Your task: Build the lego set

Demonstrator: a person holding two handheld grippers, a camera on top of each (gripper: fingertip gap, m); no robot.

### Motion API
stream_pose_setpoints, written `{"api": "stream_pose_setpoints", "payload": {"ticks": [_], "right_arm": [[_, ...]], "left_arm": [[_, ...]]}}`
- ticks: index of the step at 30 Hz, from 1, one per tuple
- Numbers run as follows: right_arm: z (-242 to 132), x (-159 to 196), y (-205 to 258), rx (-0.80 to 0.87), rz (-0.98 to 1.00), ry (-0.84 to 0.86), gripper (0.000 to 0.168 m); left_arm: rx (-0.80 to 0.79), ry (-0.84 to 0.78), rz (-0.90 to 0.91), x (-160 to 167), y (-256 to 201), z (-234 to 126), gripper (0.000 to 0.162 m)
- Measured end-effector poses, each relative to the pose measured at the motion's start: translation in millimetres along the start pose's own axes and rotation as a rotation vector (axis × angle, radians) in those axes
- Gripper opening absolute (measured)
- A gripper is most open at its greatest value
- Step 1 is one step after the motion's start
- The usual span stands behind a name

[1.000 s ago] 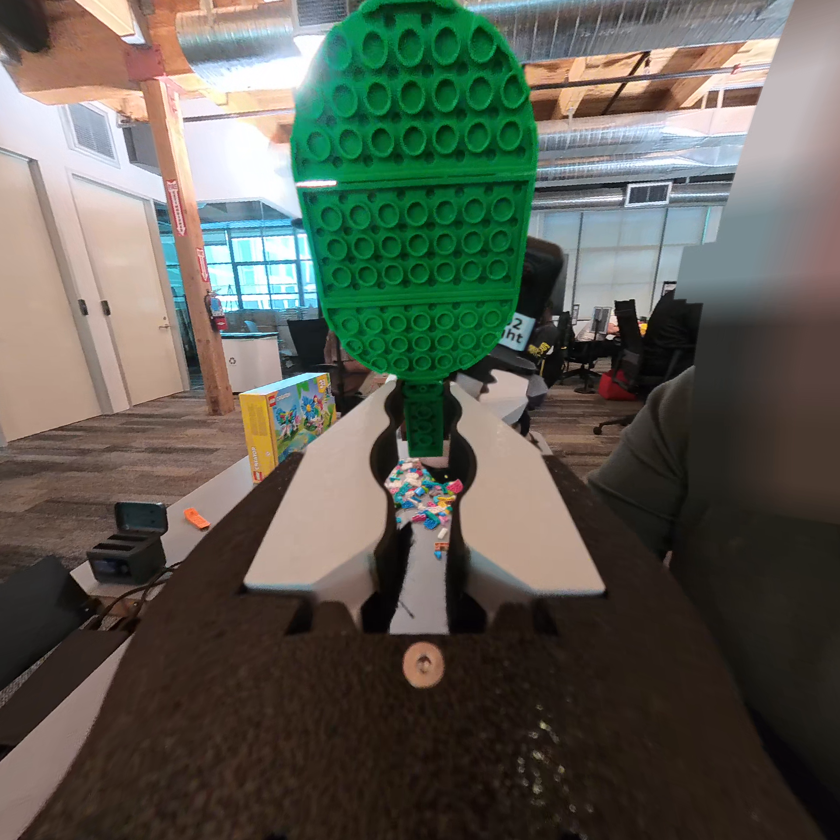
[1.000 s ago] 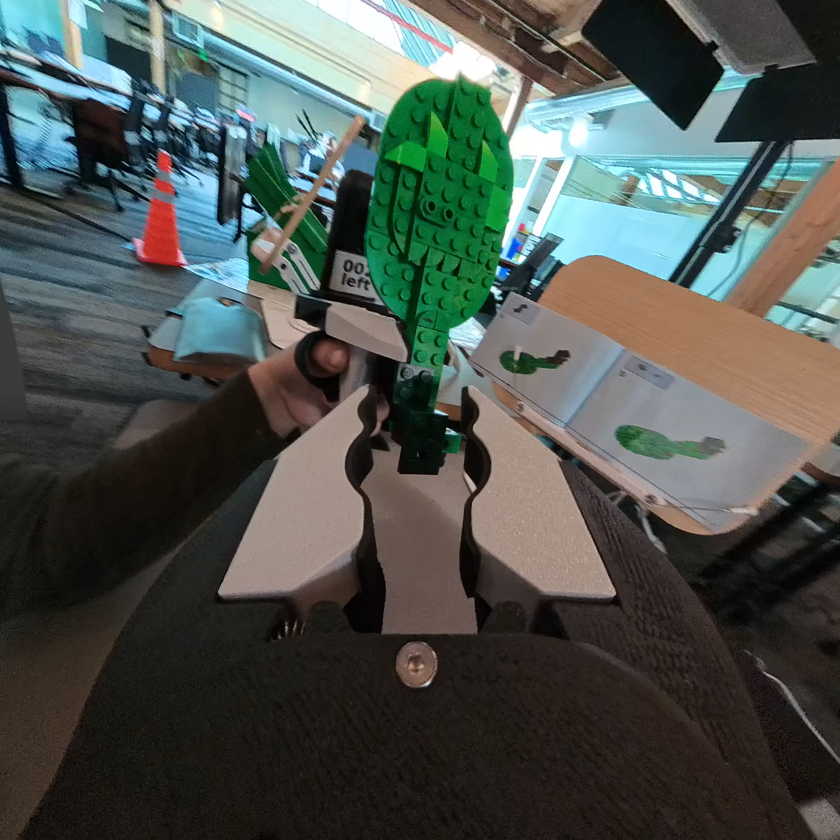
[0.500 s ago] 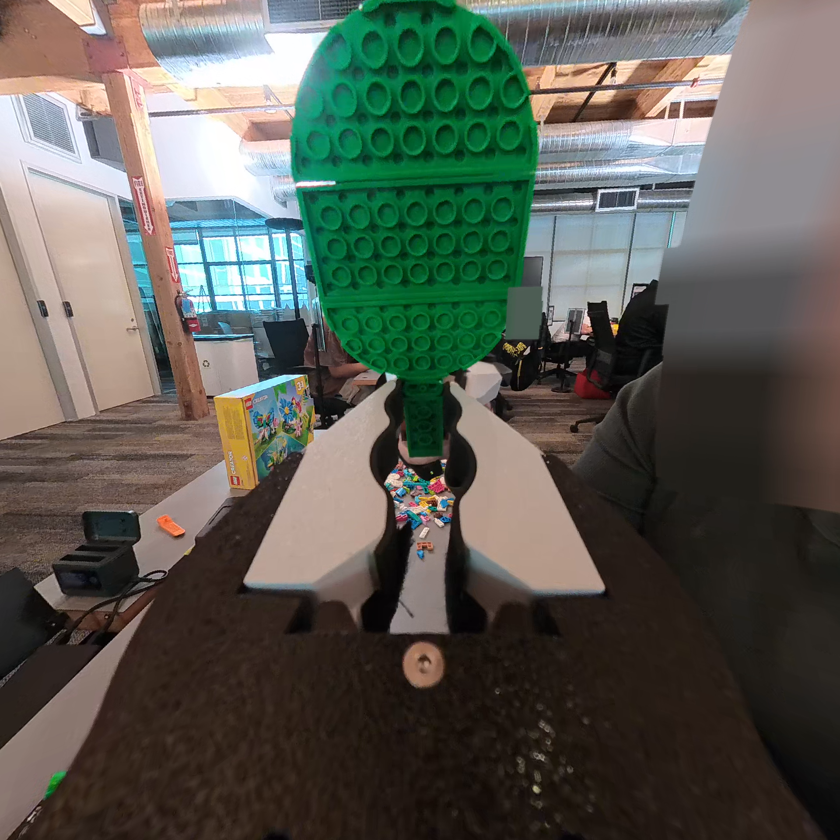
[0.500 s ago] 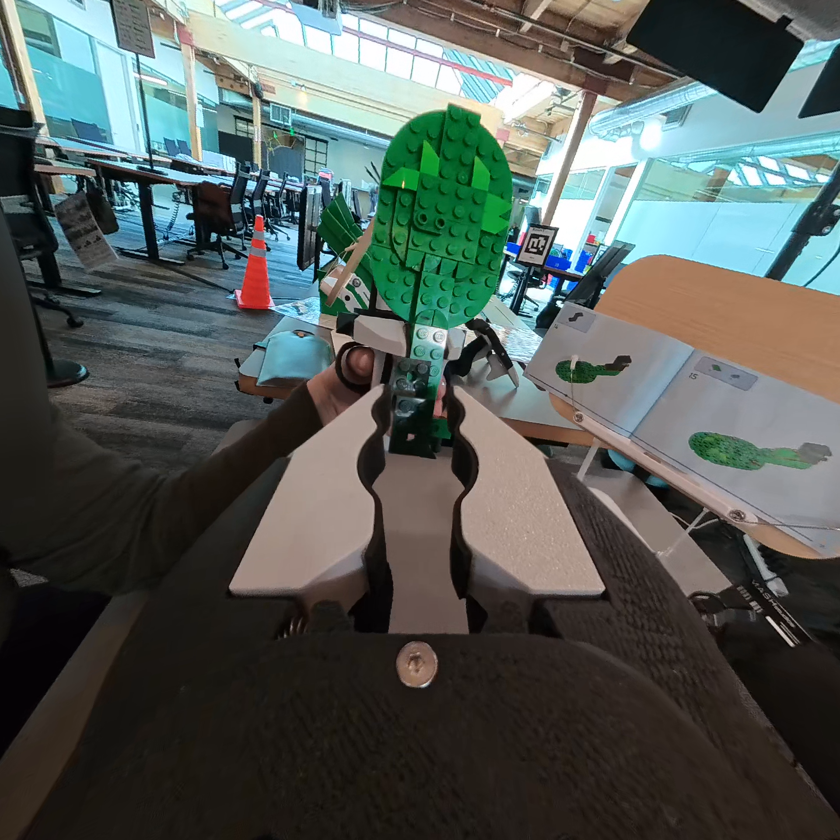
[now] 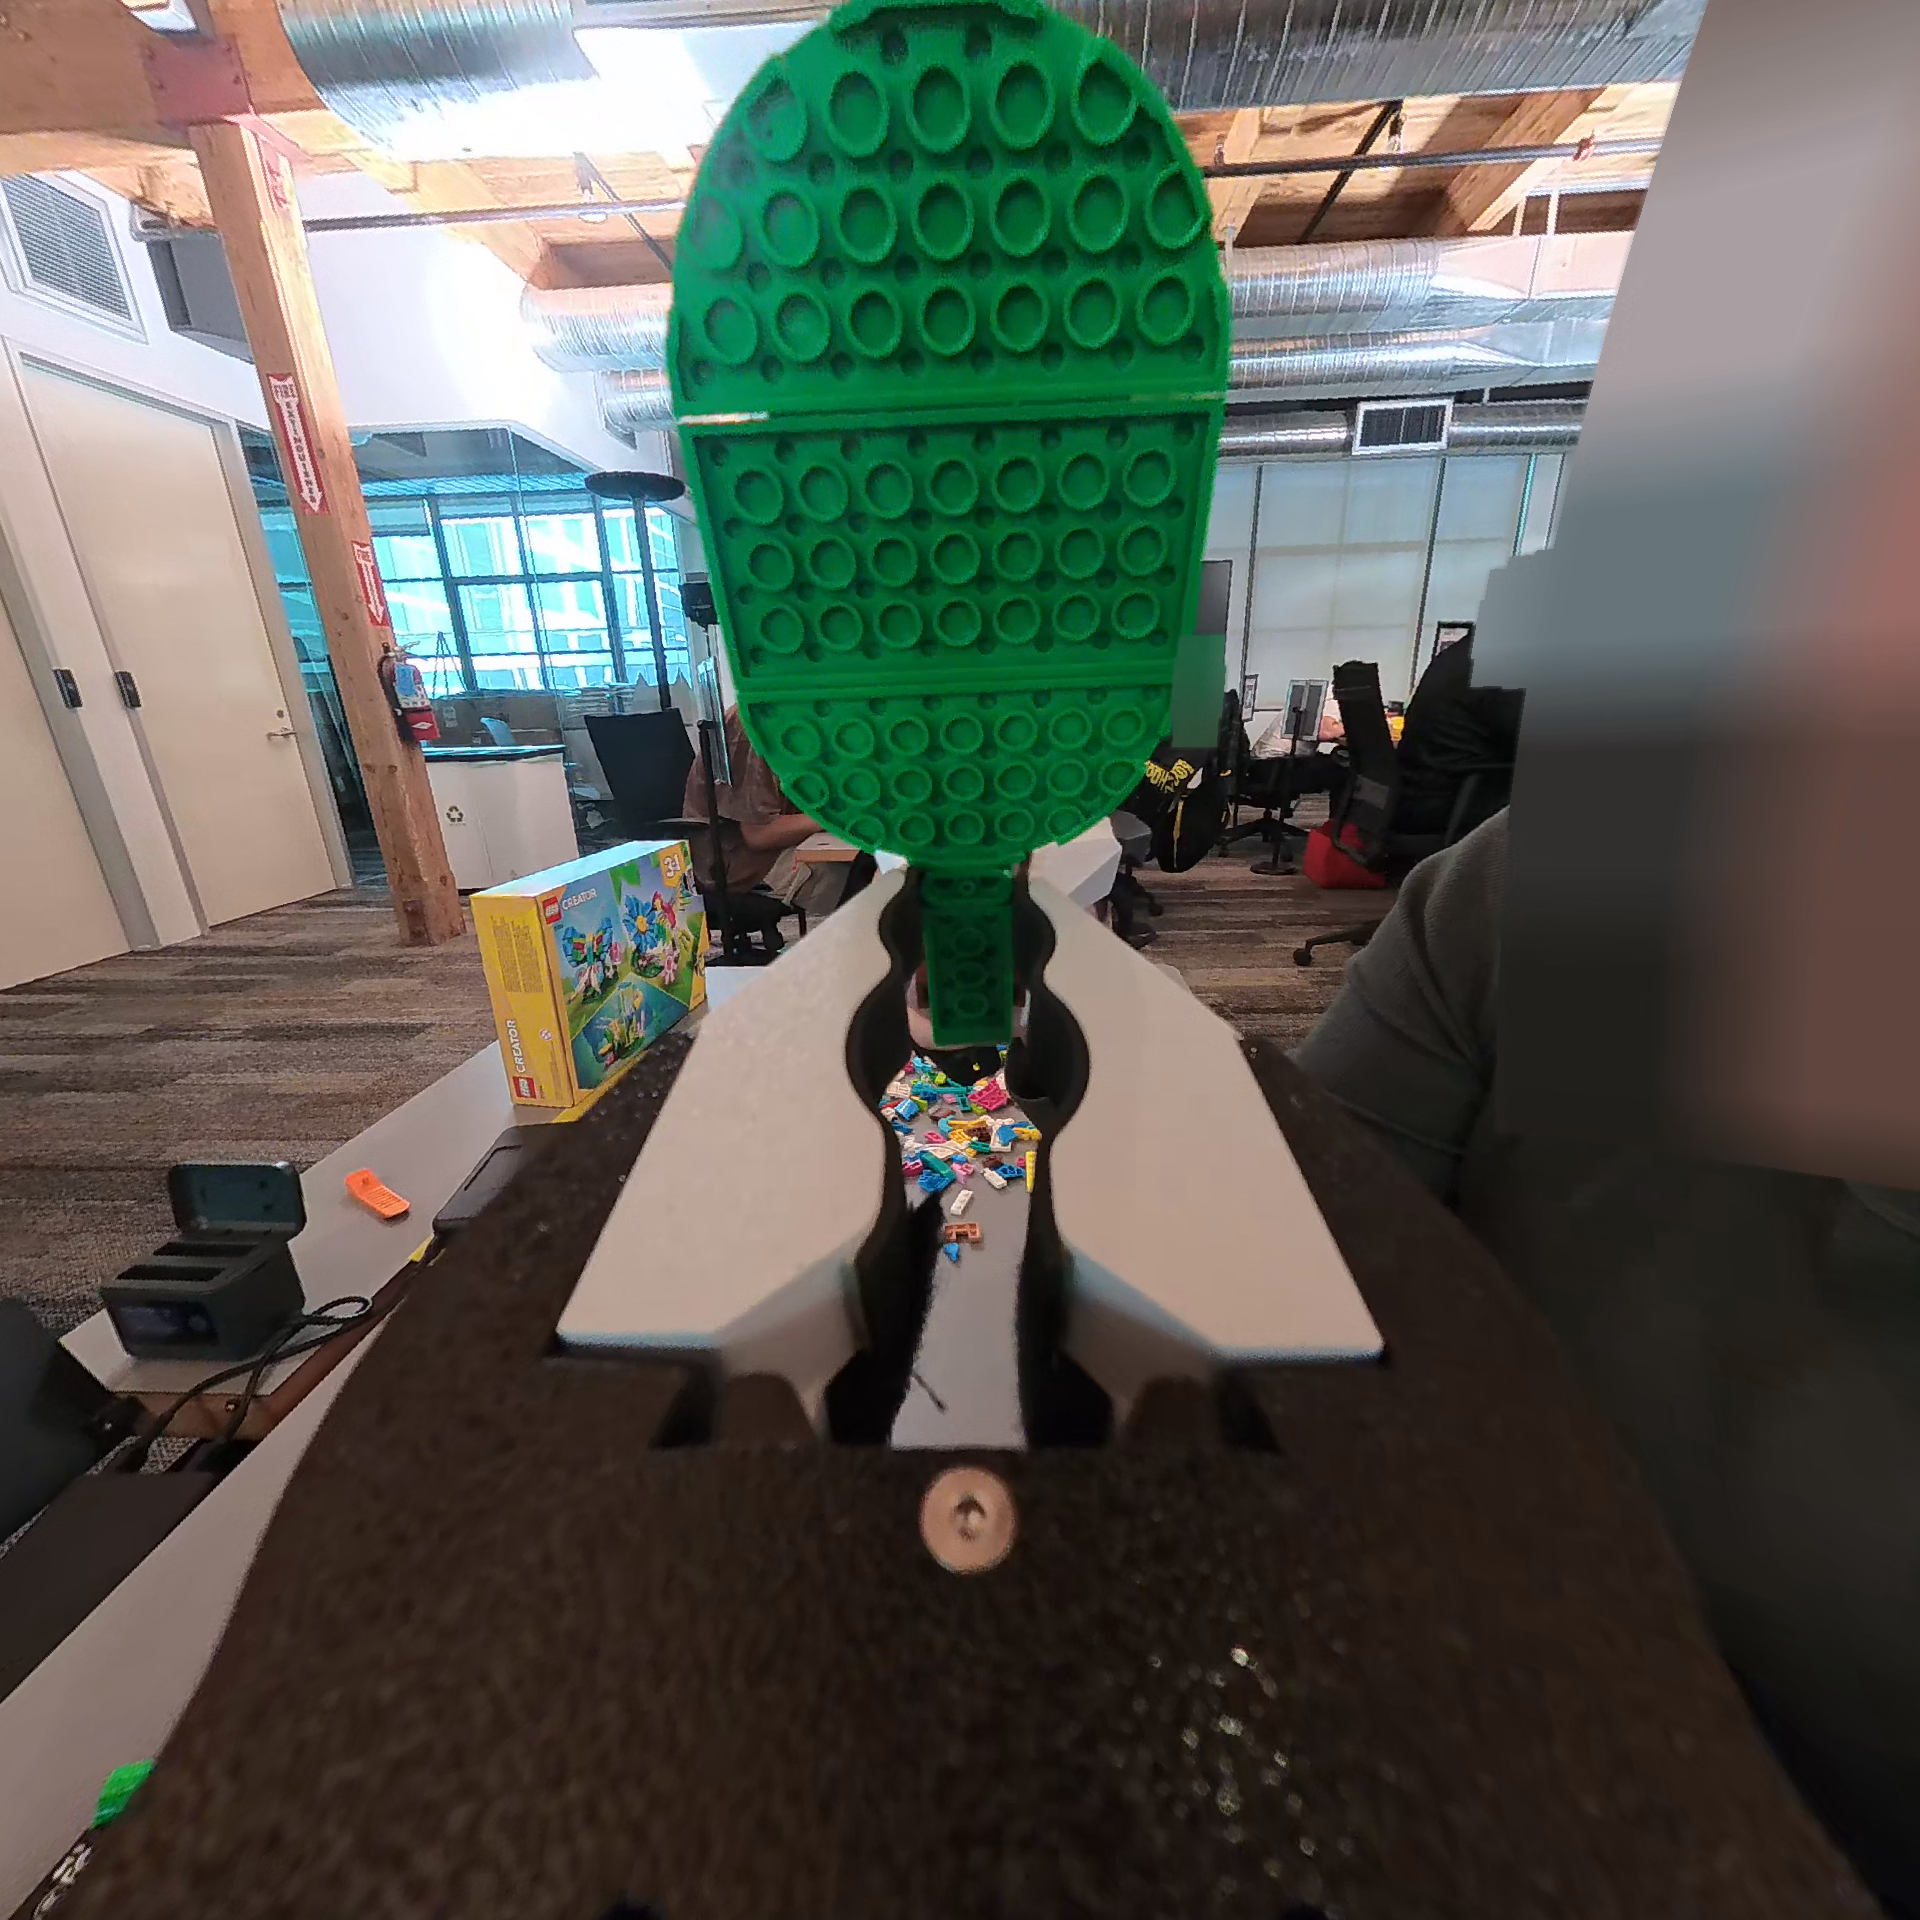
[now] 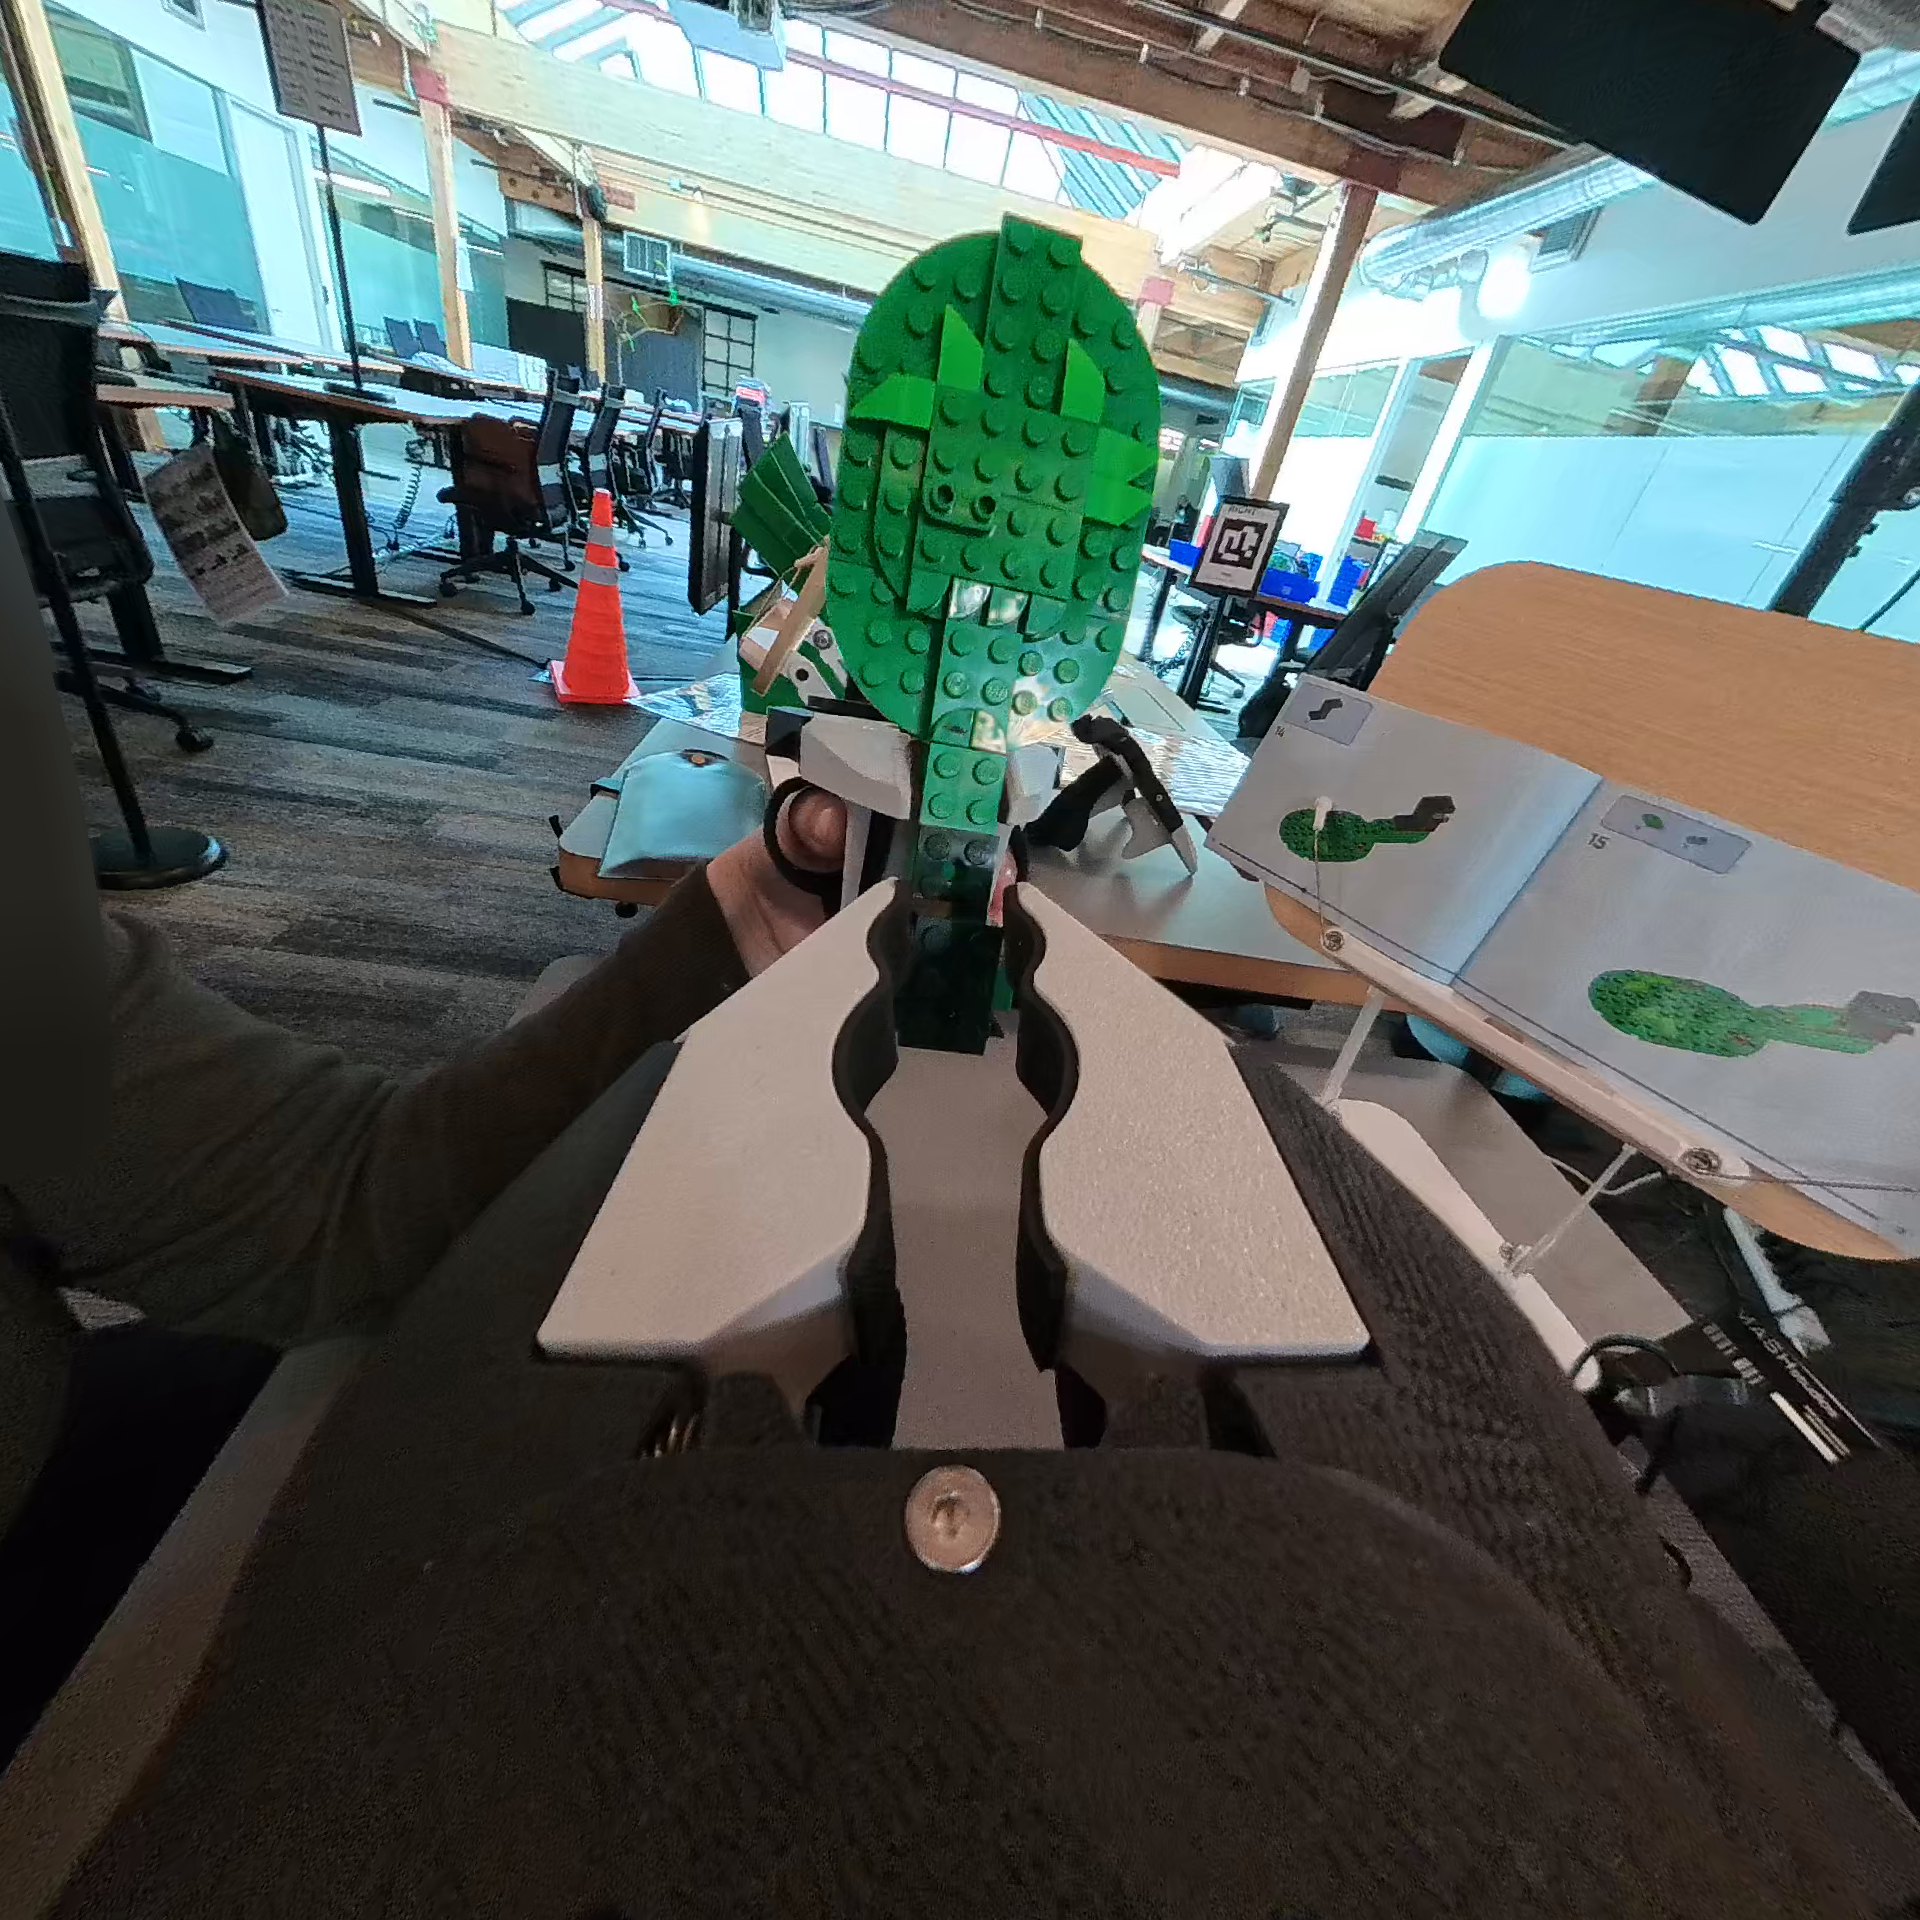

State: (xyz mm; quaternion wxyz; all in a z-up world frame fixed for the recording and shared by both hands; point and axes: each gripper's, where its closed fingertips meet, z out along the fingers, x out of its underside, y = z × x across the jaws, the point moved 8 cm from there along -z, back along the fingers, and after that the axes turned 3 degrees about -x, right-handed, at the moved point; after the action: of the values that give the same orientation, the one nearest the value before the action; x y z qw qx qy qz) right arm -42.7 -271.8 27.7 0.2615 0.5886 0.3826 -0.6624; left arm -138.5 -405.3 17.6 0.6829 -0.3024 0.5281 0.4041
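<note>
- Holding a flat, oval green lego leaf of plastic plates (image 5: 948,447) upright in the air, the left gripper (image 5: 966,966) has its two grey fingers closed on the leaf's narrow stem, studless underside toward its camera.
- From the opposite side, the right gripper (image 6: 956,935) sits with its fingers drawn close around the dark green block at the bottom of that stem; contact looks likely, though the exact touch is hidden in shadow.
- The leaf's long axis runs vertically, stem down, and its studded face (image 6: 997,499) looks toward the right gripper.
- Both grippers meet at the stem from opposing sides, the left one above the dark block, the right one on it; any pressing or pulling would likely run along the stem.
- Below the leaf, a heap of small multicoloured loose bricks (image 5: 961,1132) lies on the grey table (image 5: 966,1340).
- Right of the leaf stands an open instruction booklet (image 6: 1621,935); left of it, a yellow cardboard set box (image 5: 587,971).
</note>
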Motion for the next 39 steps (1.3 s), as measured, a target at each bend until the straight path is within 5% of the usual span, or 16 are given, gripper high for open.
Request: {"api": "stream_pose_setpoints", "payload": {"ticks": [39], "right_arm": [[-13, -1, -12, -0.016, 0.111, -0.084, 0.03]], "left_arm": [[-0.028, 0.032, -0.004, 1, 0, 4, 0.014]]}}
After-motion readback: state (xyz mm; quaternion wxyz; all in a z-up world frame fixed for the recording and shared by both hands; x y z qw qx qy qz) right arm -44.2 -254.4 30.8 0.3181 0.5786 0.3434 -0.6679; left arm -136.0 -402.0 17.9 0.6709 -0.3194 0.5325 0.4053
